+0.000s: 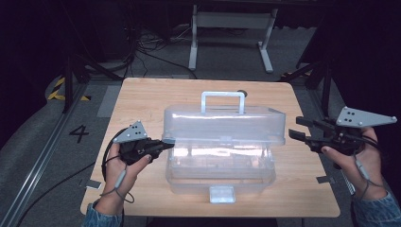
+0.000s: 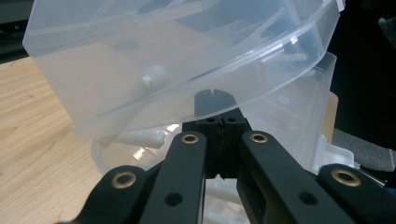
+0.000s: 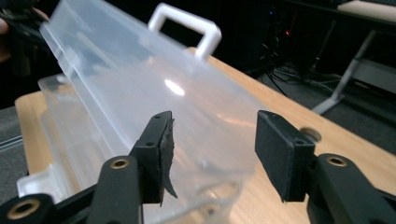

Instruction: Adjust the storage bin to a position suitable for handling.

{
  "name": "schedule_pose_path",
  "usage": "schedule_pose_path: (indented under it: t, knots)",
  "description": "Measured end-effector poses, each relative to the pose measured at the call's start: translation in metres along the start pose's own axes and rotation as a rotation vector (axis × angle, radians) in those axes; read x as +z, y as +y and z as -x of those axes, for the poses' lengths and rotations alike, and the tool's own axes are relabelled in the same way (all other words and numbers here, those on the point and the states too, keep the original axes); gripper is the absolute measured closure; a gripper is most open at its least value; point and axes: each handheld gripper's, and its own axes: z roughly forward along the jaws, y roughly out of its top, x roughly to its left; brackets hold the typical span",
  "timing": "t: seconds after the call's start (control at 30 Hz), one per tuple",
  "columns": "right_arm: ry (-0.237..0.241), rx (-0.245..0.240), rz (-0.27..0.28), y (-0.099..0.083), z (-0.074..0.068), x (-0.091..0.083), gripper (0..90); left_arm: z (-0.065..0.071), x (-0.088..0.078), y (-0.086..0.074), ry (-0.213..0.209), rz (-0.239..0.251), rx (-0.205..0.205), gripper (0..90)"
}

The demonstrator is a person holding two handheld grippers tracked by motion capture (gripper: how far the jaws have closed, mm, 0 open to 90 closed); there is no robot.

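A clear plastic toolbox (image 1: 222, 175) stands in the middle of the wooden table (image 1: 142, 94). Its lid (image 1: 224, 125) is raised part way, and a white handle (image 1: 223, 96) stands up behind it. A front latch (image 1: 222, 194) hangs down loose. My left gripper (image 1: 169, 142) is shut, its tips at the lid's left end. In the left gripper view these tips (image 2: 214, 100) sit under the lid's rim (image 2: 163, 51). My right gripper (image 1: 297, 127) hovers open just off the box's right end, touching nothing. Its view looks along the lid (image 3: 140, 79) between open jaws (image 3: 212, 149).
The table's right edge runs under my right hand. A white table frame (image 1: 231, 28) and cables lie on the floor beyond the far edge. Black stands flank both sides. A floor mark "4" (image 1: 79, 133) is at the left. Bare wood surrounds the box.
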Motion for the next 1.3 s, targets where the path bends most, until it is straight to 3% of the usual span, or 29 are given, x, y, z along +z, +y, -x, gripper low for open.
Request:
schedule_pose_path:
  t: [0.1, 0.47, 0.87, 1.3]
  knots:
    - [-0.008, 0.017, -0.005, -0.018, -0.001, 0.0, 45.3, -0.001, 0.0, 0.001, 0.003, 0.008, -0.002, 90.0]
    - [-0.024, 0.017, 0.004, -0.042, -0.008, 0.013, 44.8, -0.004, 0.003, 0.006, 0.008, 0.022, -0.002, 90.0]
    - [-0.112, -0.03, 0.095, -0.04, -0.018, 0.032, 49.3, -0.006, 0.005, 0.011, 0.004, 0.037, -0.011, 90.0]
    - [-0.178, -0.055, 0.137, -0.029, -0.027, 0.044, 49.3, -0.009, 0.006, 0.015, 0.006, 0.053, -0.008, 90.0]
